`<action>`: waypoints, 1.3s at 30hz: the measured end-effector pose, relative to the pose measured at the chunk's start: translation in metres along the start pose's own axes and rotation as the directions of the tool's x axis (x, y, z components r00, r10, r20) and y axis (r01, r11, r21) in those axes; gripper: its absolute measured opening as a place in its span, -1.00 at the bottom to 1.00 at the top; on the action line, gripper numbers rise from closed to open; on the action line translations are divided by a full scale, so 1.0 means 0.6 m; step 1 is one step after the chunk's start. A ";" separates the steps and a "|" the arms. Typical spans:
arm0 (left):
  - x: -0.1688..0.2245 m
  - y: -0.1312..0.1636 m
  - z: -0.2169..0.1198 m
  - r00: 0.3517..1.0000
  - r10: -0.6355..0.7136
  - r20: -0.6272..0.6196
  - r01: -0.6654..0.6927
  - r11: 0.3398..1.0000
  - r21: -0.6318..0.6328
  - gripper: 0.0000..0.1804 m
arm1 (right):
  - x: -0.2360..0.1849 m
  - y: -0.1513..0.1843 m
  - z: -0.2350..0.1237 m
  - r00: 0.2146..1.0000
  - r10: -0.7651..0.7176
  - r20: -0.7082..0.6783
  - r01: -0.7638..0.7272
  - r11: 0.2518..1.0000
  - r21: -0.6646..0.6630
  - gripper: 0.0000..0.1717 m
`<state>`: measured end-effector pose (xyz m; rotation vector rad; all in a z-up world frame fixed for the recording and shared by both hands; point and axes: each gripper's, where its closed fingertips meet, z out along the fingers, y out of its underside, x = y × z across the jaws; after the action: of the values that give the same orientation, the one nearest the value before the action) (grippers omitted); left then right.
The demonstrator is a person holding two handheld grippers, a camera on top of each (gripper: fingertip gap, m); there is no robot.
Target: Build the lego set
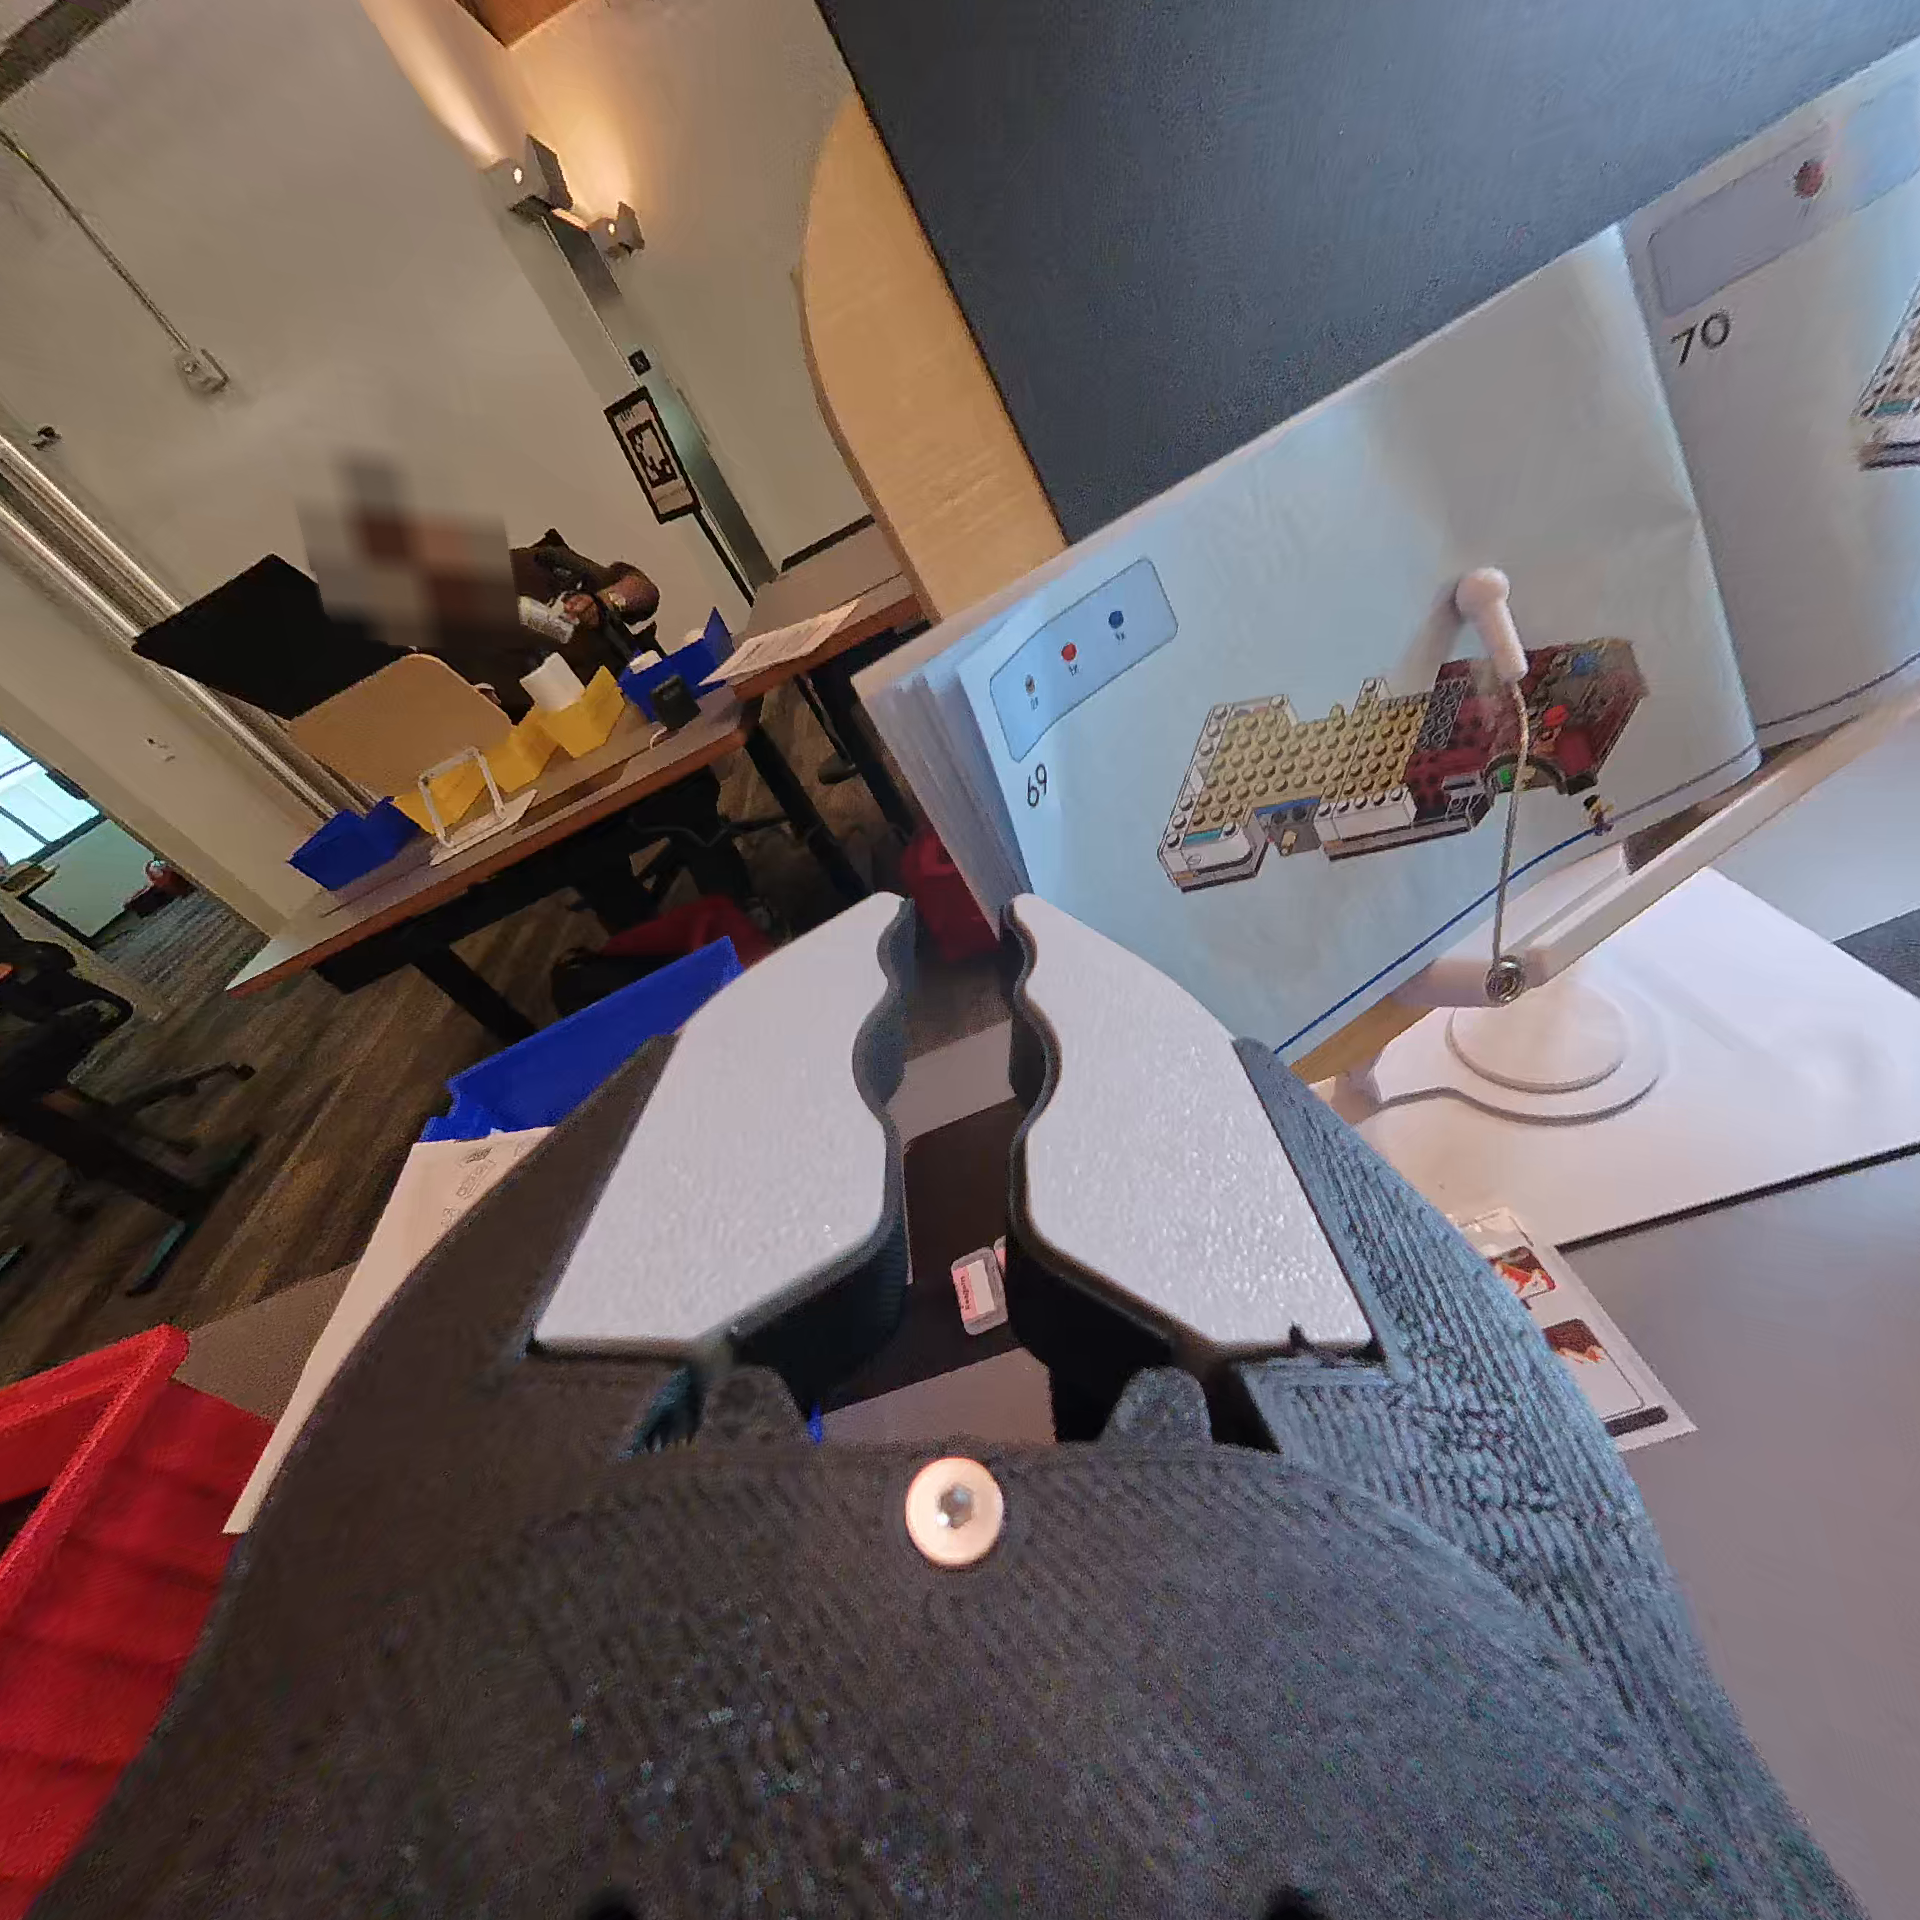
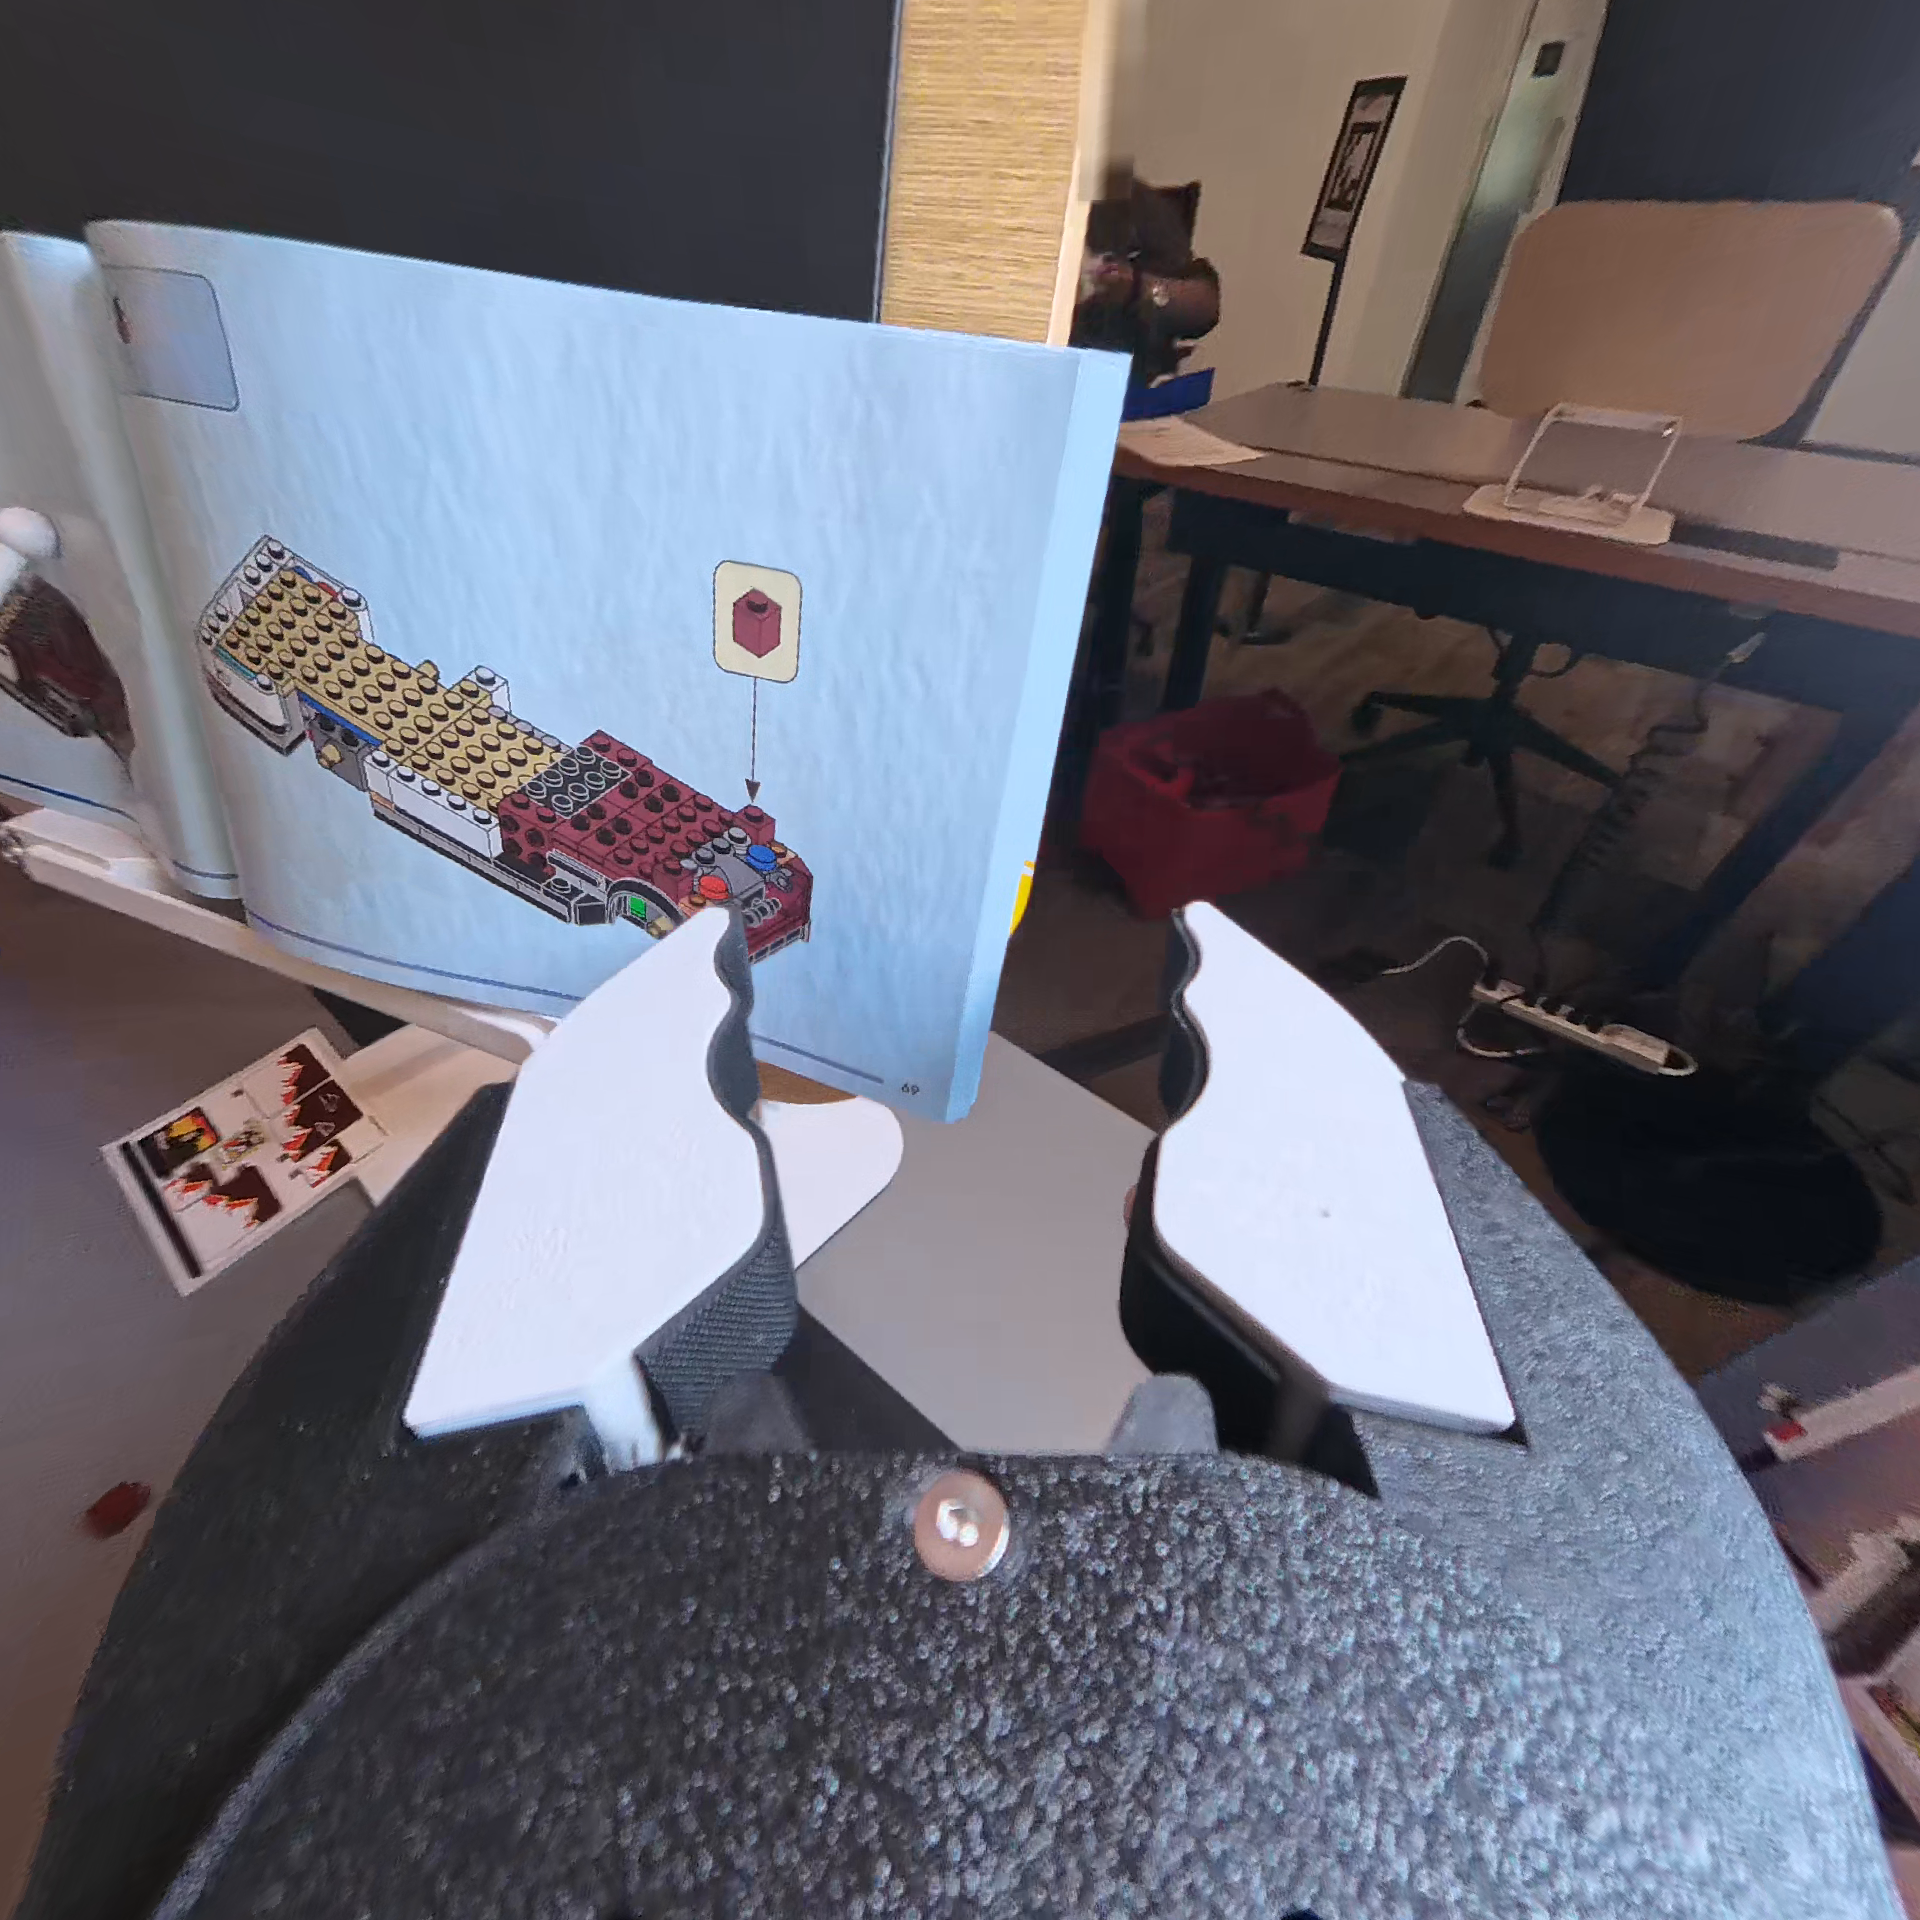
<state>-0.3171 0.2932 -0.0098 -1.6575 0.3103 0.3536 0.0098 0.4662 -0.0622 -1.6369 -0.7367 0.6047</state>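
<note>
In the left wrist view, the left gripper (image 1: 956, 914) hangs just before the outer edge of an open brick-building instruction booklet (image 1: 1351, 582), which stands propped on a white book stand (image 1: 1538, 1039) with a wire page holder (image 1: 1501, 831) across the page. Its pale fingers (image 1: 758, 1122) stand a narrow slot apart with nothing between them; the stacked page edges (image 1: 935, 769) lie just beyond the tips, not gripped. A blue bin (image 1: 592, 1039) and a red bin (image 1: 94, 1475) sit to the left, a sticker sheet (image 1: 1558, 1320) to the right. In the right wrist view, the right gripper (image 2: 956, 925) is spread wide and empty; the booklet's free page (image 2: 623, 499) stands curved and upright ahead, its lower corner (image 2: 935, 1091) lying between the fingers (image 2: 1309, 1174) without either pad touching it. Another sticker sheet (image 2: 249, 1143) and a small red piece (image 2: 114, 1507) lie on the grey table (image 2: 104, 1299). The page stands unheld, neither flat nor clipped.
</note>
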 end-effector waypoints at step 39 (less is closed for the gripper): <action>0.080 -0.017 -0.040 0.956 -0.272 -0.109 0.288 0.941 0.178 -0.81 | -0.329 0.081 -0.382 0.998 0.032 0.055 -0.041 0.986 0.164 -0.75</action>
<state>-0.2679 0.2706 -0.0173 -1.5019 0.1600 0.0374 0.0528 0.1628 -0.0693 -1.4889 -0.6777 0.7183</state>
